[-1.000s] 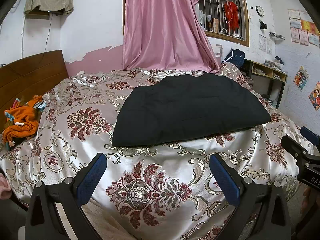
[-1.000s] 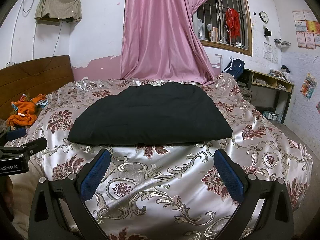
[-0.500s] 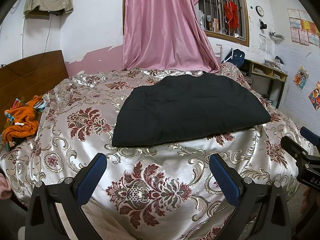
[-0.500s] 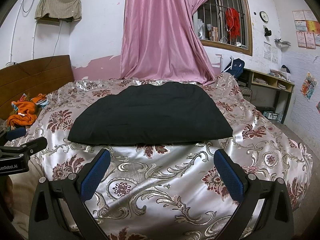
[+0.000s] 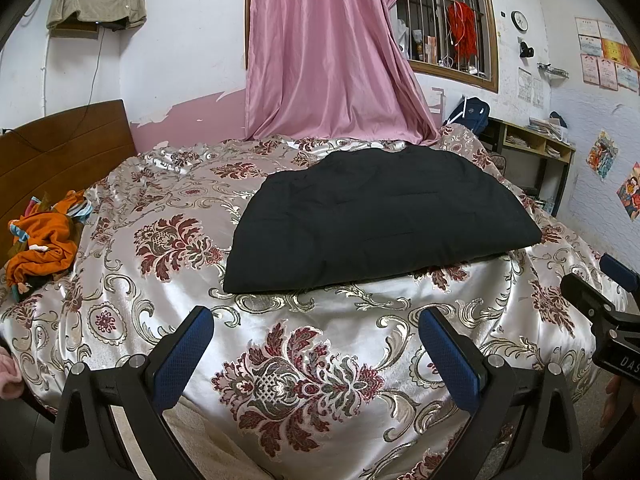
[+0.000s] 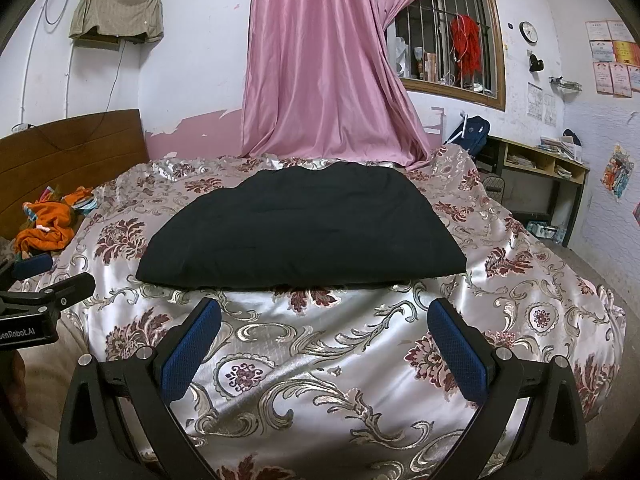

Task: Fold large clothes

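A large black garment lies folded flat in a broad slab on the floral satin bedspread. My left gripper hovers open over the bed's near edge, short of the garment's front hem, holding nothing. My right gripper is open too, just in front of the hem's middle, empty. The right gripper's side shows at the right edge of the left wrist view. The left gripper's side shows at the left edge of the right wrist view.
An orange pile of clothes lies by the wooden headboard. A pink curtain hangs behind the bed. A desk with shelves stands at the right wall under a barred window.
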The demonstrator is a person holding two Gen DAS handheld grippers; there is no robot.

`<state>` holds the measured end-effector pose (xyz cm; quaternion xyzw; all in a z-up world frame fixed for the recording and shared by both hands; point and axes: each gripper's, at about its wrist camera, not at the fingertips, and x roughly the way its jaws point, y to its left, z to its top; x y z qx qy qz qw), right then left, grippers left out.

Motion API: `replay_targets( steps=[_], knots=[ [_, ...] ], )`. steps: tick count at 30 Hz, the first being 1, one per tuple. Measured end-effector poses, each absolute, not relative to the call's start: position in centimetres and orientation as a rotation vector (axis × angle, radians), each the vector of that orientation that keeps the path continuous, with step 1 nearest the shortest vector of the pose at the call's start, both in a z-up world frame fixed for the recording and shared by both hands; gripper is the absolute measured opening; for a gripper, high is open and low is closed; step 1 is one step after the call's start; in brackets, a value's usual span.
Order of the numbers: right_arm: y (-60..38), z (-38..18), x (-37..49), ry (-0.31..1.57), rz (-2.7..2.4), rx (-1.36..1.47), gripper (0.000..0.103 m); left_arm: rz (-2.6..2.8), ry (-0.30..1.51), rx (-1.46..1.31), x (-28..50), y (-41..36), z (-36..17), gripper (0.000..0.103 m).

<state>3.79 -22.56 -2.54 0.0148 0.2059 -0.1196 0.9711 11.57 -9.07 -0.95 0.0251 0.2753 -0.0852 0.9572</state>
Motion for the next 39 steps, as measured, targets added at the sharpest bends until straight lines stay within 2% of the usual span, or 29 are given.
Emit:
replay_targets(
  steps=[26, 39],
  knots=[
    [-22.6, -2.8, 3.7, 0.421, -0.241, 0.027, 0.101, -0.209, 0.503, 0.043, 10.9, -7.8, -0.2, 0.103],
    [-23.0, -3.1, 4.5, 0.511, -0.255, 0.013, 0.101, -0.213, 0.502, 0.043, 10.8, -7.9, -0.1, 0.103]
  ],
)
